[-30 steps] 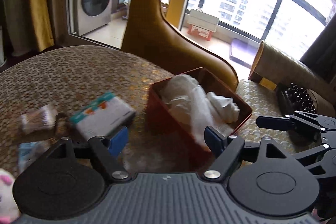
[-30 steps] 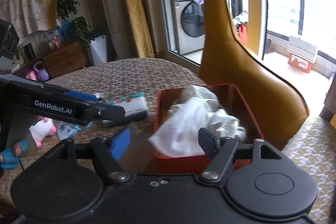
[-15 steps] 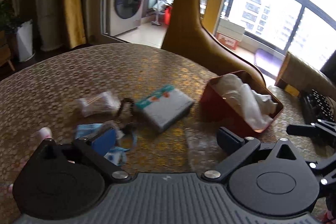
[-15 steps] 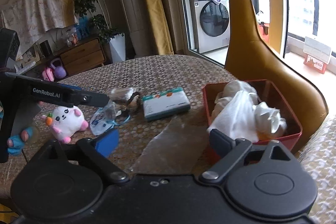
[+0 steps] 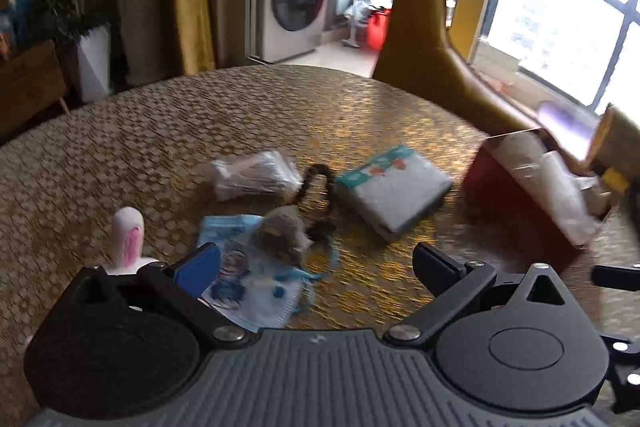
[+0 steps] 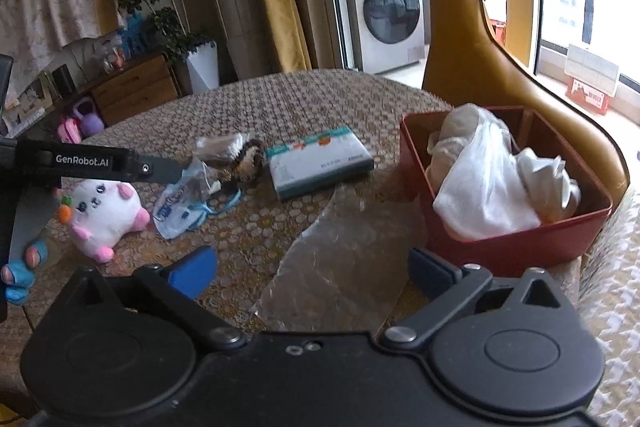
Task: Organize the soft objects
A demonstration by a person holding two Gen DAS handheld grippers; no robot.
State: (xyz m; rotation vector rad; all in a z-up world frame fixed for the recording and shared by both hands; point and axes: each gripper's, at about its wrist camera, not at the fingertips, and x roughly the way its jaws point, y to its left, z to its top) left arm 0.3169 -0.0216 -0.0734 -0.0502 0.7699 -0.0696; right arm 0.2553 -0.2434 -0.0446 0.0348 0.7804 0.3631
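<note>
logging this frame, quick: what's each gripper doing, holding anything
left gripper: open, holding nothing.
right gripper: open, holding nothing.

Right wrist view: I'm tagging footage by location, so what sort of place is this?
Likely a home living or dining area: a washing machine behind a glass door, a wooden dresser with clutter, and a potted plant.

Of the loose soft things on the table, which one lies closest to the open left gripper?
The blue face mask: it lies directly under the left gripper, by its blue fingertip. The tissue pack and the cotton swab bag lie farther back.
</note>
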